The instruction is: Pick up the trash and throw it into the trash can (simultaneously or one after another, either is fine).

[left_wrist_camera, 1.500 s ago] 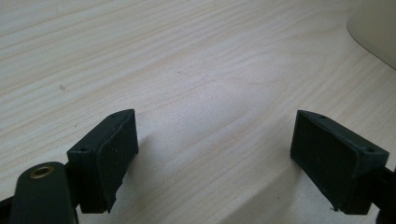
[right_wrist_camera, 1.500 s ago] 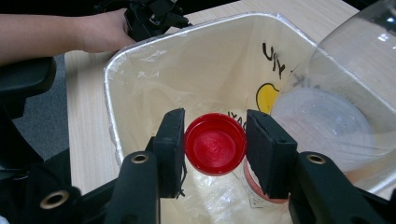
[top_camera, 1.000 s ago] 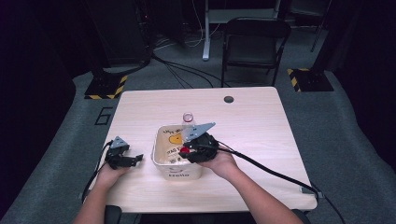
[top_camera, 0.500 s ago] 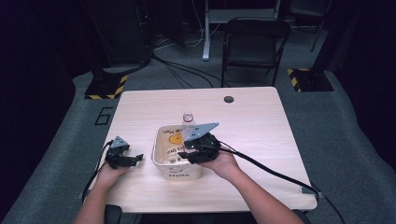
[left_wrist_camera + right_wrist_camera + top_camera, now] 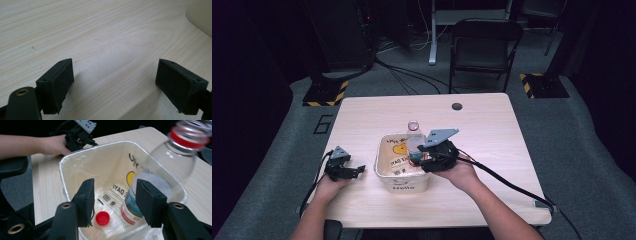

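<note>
My right gripper (image 5: 113, 202), jaws just opening, lets the uncapped bottle (image 5: 160, 182) lean inside the bin (image 5: 75, 167); my left gripper (image 5: 122, 85) rests open, empty.

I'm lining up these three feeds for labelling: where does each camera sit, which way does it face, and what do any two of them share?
High view: above the person's side, looking forward and down on the table; both forearms enter from below.
Left gripper view: rides the left gripper, facing bare tabletop between open jaws.
Right gripper view: rides the right gripper, looking into the bin at the bottle and red cap; the other hand shows beyond.
Shared: high and right gripper views both show bin, bottle and left gripper.
</note>
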`<act>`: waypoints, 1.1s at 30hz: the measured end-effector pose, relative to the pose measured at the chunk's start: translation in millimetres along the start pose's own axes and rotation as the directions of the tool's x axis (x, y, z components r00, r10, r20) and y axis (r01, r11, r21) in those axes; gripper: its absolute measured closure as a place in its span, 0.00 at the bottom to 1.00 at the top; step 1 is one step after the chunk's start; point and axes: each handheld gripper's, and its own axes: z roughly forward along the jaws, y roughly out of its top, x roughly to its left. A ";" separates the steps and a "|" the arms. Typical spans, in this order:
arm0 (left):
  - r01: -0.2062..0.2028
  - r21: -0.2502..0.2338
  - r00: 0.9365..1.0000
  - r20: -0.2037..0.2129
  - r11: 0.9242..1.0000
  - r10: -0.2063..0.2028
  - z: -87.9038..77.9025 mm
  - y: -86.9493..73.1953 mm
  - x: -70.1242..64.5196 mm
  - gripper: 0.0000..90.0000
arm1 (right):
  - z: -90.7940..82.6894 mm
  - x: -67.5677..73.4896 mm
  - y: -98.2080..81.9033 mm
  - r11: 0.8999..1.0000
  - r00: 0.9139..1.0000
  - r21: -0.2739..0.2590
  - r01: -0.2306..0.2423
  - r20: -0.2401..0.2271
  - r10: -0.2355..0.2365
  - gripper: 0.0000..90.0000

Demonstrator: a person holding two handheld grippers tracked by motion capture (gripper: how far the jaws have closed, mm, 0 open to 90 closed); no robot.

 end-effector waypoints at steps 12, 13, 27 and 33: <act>0.005 -0.005 1.000 -0.004 1.000 -0.005 0.2 -0.2 -0.7 0.17 | -20.2 -18.2 -8.8 0.999 0.997 0.002 -0.037 0.062 0.037 0.54; 0.000 -0.003 1.000 -0.005 1.000 0.000 0.1 -0.2 -0.4 0.17 | -21.4 -20.0 -9.6 0.999 0.997 0.002 -0.037 0.070 0.037 0.54; 0.006 -0.009 1.000 -0.007 1.000 -0.006 0.5 -0.4 -0.9 0.17 | -26.7 -40.5 -34.7 0.995 0.985 0.030 -0.091 0.153 0.086 0.51; 0.000 -0.004 1.000 -0.008 1.000 0.000 0.2 -0.5 -0.6 0.17 | -31.5 -51.1 -50.0 0.990 0.975 0.027 -0.136 0.181 0.129 0.51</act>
